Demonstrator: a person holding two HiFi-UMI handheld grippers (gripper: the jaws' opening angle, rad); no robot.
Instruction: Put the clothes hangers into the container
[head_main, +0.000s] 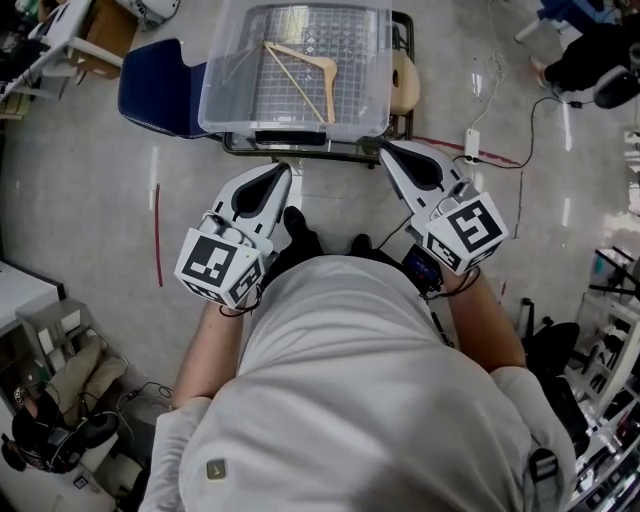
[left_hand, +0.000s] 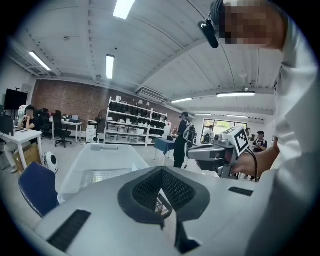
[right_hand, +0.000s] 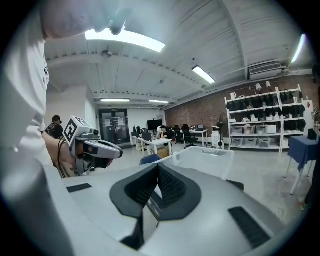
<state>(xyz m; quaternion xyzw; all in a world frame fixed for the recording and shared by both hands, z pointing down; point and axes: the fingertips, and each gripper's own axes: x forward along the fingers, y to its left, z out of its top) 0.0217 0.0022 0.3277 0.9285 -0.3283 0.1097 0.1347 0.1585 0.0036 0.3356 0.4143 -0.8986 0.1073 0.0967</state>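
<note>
A clear plastic container (head_main: 296, 120) stands on a low cart in front of me, and a wooden clothes hanger (head_main: 300, 55) lies on its bottom. My left gripper (head_main: 282, 171) is held just short of the container's near left corner, shut with nothing in it. My right gripper (head_main: 385, 150) is by the near right corner, also shut and empty. In the left gripper view the closed left gripper (left_hand: 162, 171) points past the container (left_hand: 100, 165), with the right gripper (left_hand: 210, 152) beside it. The right gripper view shows the right gripper (right_hand: 157, 168), the container (right_hand: 202, 157) and the left gripper (right_hand: 95, 147).
A blue chair (head_main: 155, 95) stands left of the black cart (head_main: 300, 150). Cables and a power strip (head_main: 472, 140) lie on the floor at the right, a red tape line (head_main: 157, 235) at the left. Shelving and clutter fill the lower right and lower left corners.
</note>
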